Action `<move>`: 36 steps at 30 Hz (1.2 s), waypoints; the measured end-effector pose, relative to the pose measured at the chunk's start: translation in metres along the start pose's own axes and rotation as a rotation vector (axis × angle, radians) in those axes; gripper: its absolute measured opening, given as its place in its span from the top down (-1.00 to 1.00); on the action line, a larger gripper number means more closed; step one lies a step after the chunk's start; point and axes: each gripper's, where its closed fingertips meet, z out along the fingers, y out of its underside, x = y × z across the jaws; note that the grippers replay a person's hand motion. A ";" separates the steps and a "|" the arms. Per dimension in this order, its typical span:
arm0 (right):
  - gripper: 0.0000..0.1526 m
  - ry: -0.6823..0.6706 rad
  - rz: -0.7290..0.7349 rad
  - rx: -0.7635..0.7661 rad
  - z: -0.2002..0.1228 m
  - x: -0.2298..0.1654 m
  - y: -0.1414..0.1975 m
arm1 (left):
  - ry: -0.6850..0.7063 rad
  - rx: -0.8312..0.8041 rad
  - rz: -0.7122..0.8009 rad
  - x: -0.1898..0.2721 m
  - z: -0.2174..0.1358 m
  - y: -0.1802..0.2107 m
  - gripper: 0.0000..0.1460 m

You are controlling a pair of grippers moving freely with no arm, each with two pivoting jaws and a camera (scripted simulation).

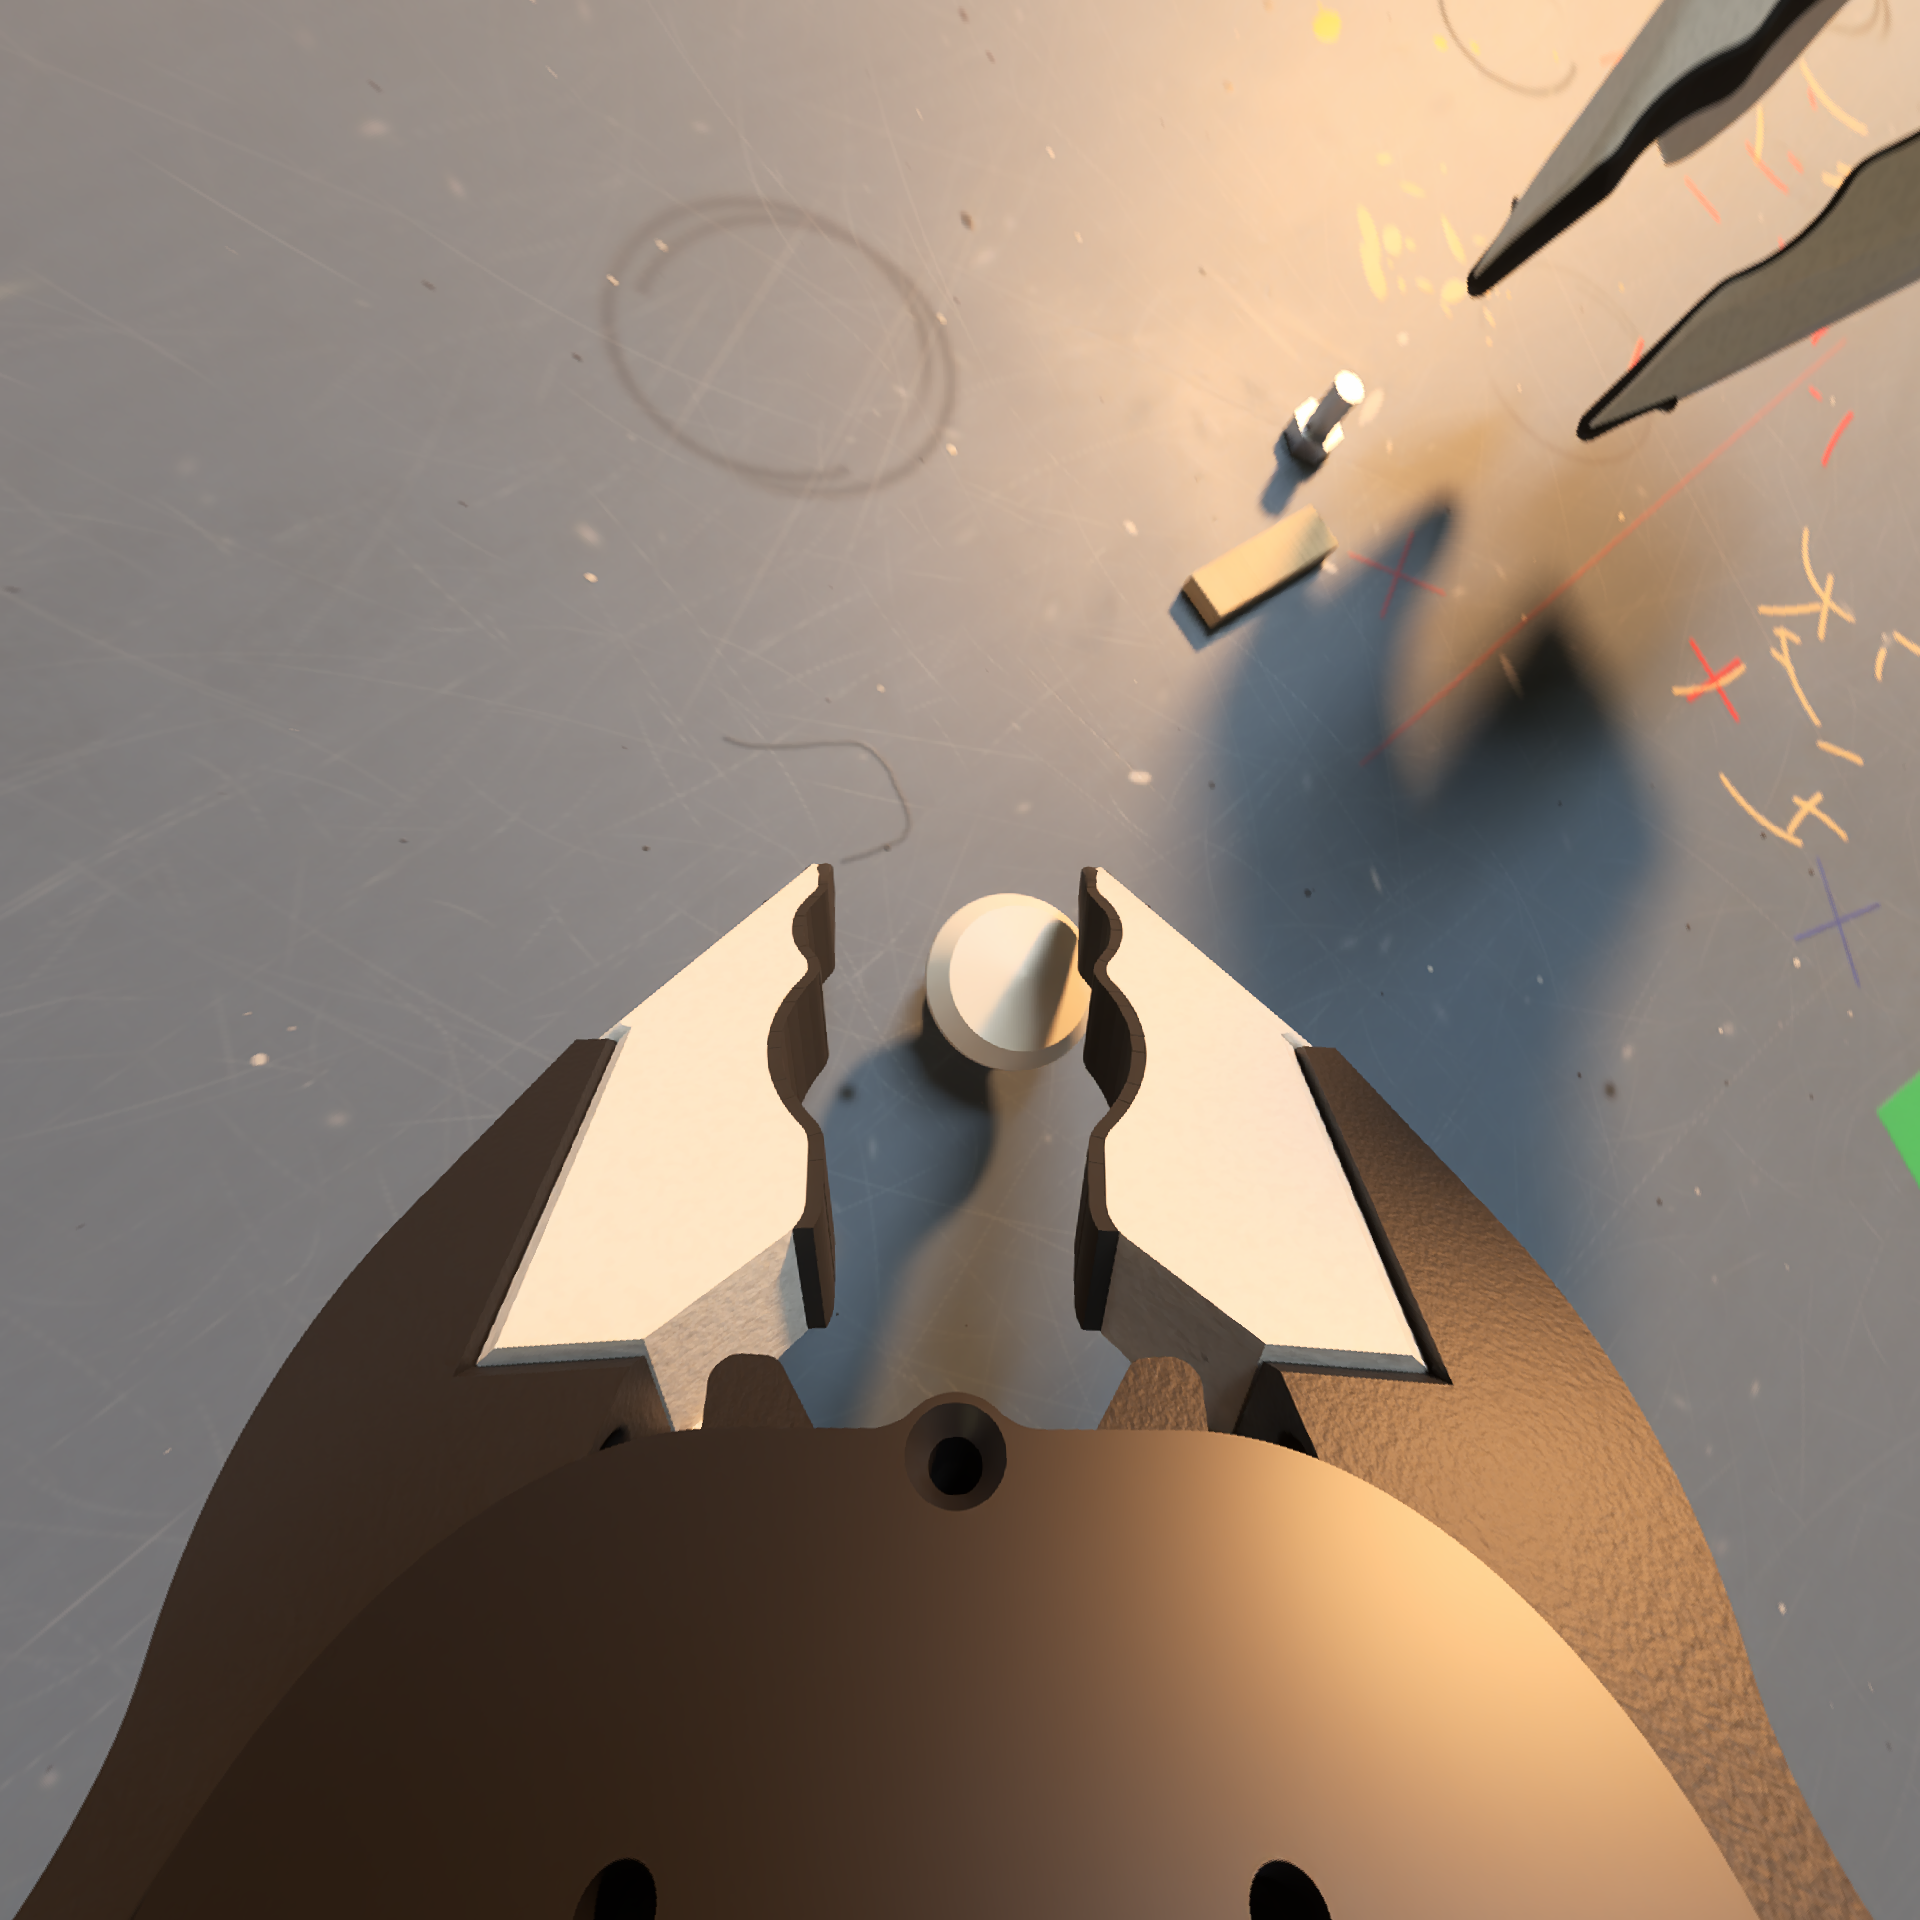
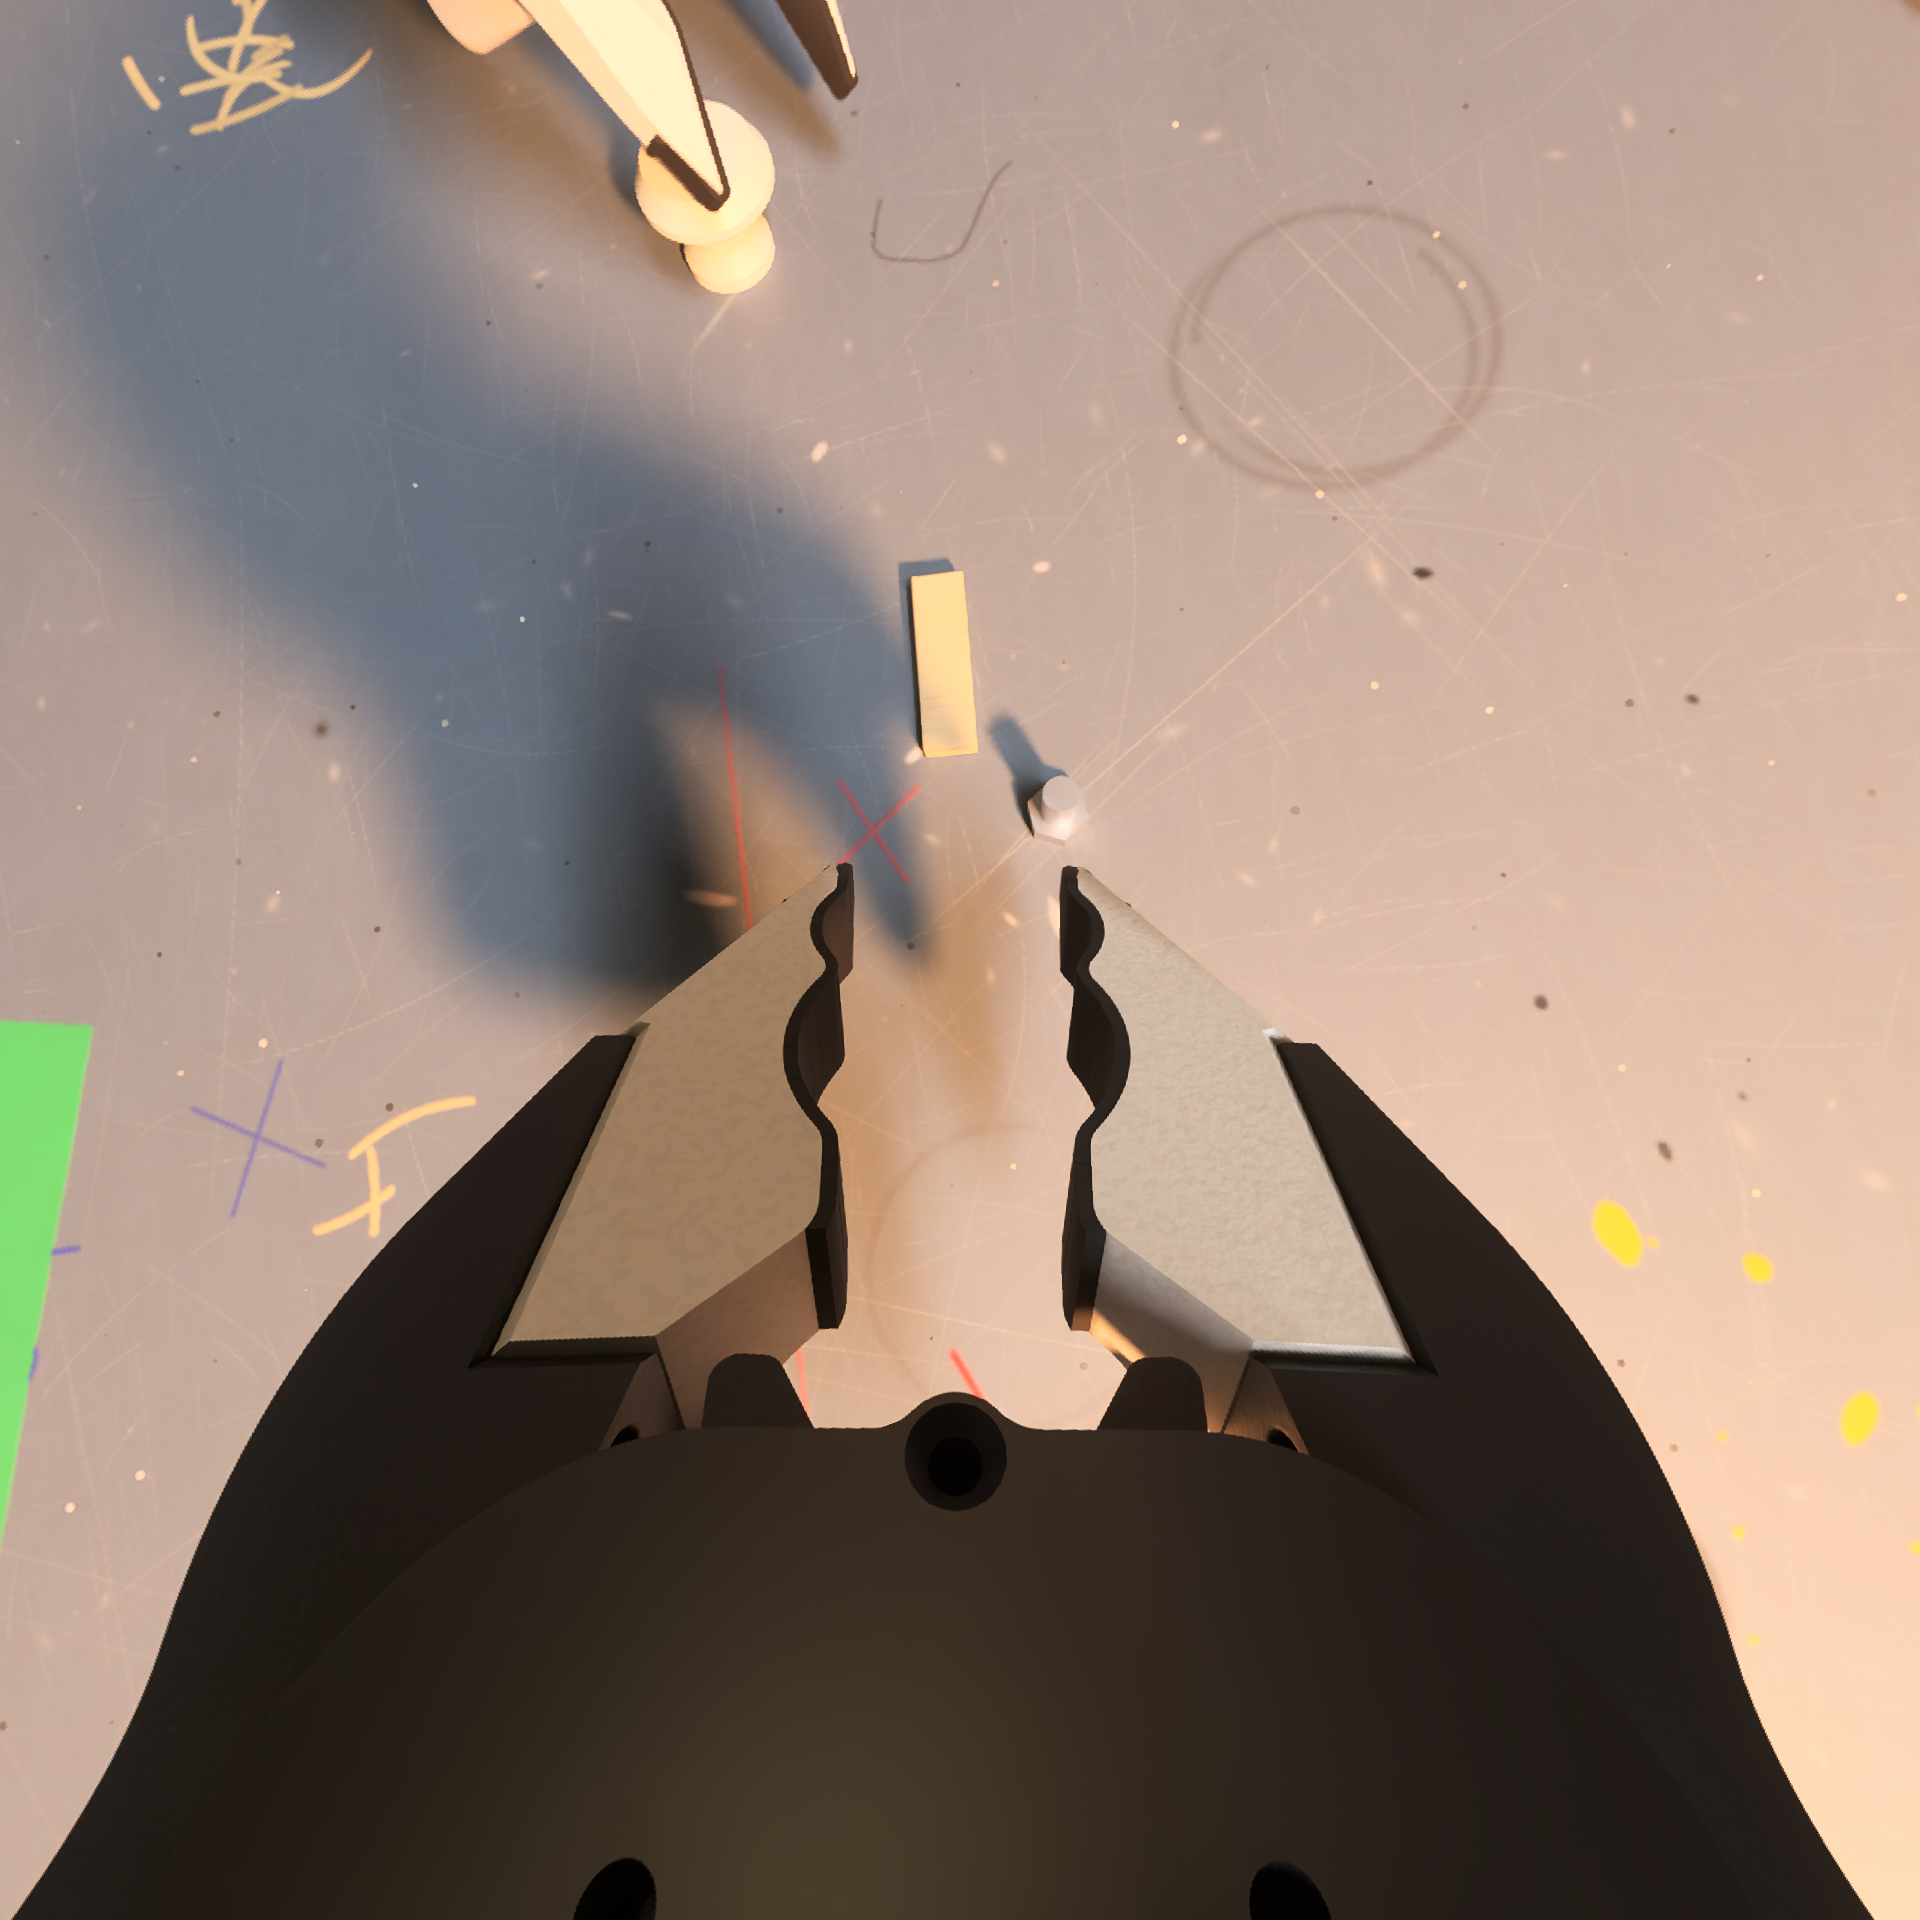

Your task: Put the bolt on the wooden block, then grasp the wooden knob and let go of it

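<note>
Scuffed grey counter (image 1: 416, 623) under me.
On it I see a small bolt (image 1: 1320, 416) standing head-down, a flat wooden block (image 1: 1259, 582) just beside it, a pale wooden knob (image 1: 1003, 987) well apart, and a green patch (image 2: 36, 1247).

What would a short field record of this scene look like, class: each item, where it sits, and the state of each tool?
surface: scratched grey table with scribbles and paint specks
bolt: standing on its head on the table, beside the wooden block, not on it
wooden block: lying flat, nothing on top
wooden knob: on the table, between the left tool's fingers
left tool: open, around the knob, not clamped
right tool: open, empty, tips just short of the bolt
green patch: flat at the view's edge
</note>
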 end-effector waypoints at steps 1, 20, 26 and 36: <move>0.48 0.001 -0.005 0.004 -0.001 0.001 0.000 | -0.016 0.017 -0.004 -0.002 -0.002 -0.003 0.34; 0.44 -0.004 0.032 0.046 -0.004 0.012 0.000 | -0.114 0.063 0.090 0.011 -0.002 -0.018 0.13; 0.52 -0.018 -0.007 0.019 0.008 0.008 -0.002 | -0.123 0.045 0.114 0.015 -0.003 -0.013 0.11; 0.72 -0.040 -0.109 -0.074 0.028 0.014 -0.003 | -0.116 0.040 0.118 0.013 -0.002 -0.008 0.03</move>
